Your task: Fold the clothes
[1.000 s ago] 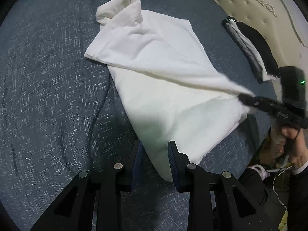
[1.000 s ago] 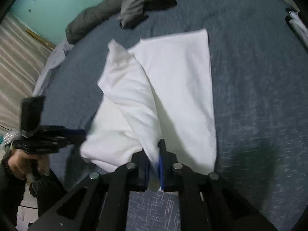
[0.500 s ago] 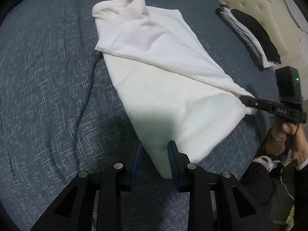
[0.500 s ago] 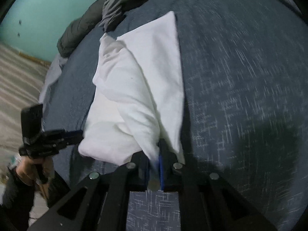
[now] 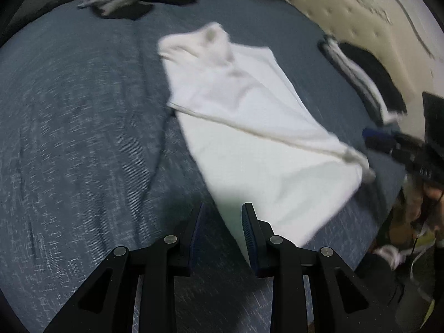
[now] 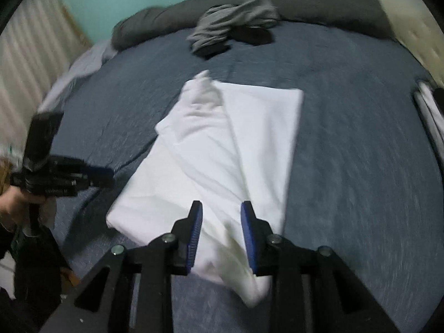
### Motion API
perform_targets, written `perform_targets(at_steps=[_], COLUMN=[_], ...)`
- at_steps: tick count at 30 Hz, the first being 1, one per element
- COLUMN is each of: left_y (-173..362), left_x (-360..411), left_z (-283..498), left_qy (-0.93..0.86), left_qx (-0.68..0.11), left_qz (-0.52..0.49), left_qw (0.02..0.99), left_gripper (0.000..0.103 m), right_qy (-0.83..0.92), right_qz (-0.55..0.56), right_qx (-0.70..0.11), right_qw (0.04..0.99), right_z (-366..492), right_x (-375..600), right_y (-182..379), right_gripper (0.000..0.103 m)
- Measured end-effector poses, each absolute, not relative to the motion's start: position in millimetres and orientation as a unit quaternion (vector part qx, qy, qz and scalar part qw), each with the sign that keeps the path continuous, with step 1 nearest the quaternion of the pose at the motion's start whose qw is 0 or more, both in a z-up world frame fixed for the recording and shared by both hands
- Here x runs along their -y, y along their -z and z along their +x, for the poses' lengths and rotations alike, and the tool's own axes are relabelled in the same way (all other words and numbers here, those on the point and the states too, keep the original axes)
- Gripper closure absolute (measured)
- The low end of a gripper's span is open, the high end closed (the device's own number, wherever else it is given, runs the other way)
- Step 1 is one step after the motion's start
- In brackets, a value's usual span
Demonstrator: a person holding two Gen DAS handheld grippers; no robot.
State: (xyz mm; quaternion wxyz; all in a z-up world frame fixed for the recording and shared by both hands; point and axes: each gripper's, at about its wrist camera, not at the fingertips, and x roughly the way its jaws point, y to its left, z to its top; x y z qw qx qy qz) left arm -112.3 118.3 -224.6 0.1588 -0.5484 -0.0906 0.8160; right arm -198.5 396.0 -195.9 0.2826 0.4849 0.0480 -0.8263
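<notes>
A white garment (image 6: 230, 149) lies partly folded on the blue bed (image 6: 347, 138), one flap laid diagonally across it. The right gripper (image 6: 221, 216) is opening its fingers over the near corner of the cloth, which lies between them unpinched. The left gripper (image 5: 223, 216) hovers released at the garment's other near edge, grasping nothing. Grey clothes (image 6: 233, 22) are heaped at the far side; a folded dark stack (image 5: 366, 75) lies by the headboard (image 5: 360, 5).
</notes>
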Motion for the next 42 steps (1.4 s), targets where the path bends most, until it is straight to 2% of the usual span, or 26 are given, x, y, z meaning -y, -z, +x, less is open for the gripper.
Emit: perform_targets(at_steps=[8, 16, 22, 24, 26, 29, 35, 42], left_y=[235, 241, 255, 260, 262, 264, 261, 258], left_x=[-61, -29, -26, -26, -26, -27, -36, -44], left_z=[-119, -111, -109, -109, -109, -108, -105, -103], left_qy=[-0.831, -0.846, -0.85, -0.847, -0.846, -0.846, -0.849, -0.852], left_qx=[0.173, 0.187, 0.187, 0.191, 0.193, 0.197, 0.181, 0.171], left_qz=[-0.518, -0.491, -0.484, -0.486, -0.486, -0.484, -0.482, -0.478], left_qw=[0.105, 0.086, 0.093, 0.098, 0.101, 0.106, 0.117, 0.13], left_gripper=[0.073, 0.073, 0.073, 0.073, 0.073, 0.073, 0.073, 0.073], right_qy=[0.801, 0.769, 0.757, 0.758, 0.764, 0.77, 0.805, 0.834], right_qz=[0.498, 0.522, 0.532, 0.531, 0.529, 0.53, 0.501, 0.5], right_qx=[-0.123, -0.201, -0.222, -0.217, -0.206, -0.176, -0.109, 0.016], right_qw=[0.31, 0.31, 0.307, 0.311, 0.306, 0.308, 0.298, 0.232], right_z=[-233, -260, -269, -271, -275, -282, -297, -339], right_x=[-312, -248, -236, -239, -246, -256, -294, -368], right_y=[215, 248, 270, 271, 270, 267, 239, 224], right_gripper=[0.074, 0.07, 0.07, 0.073, 0.093, 0.099, 0.1, 0.101])
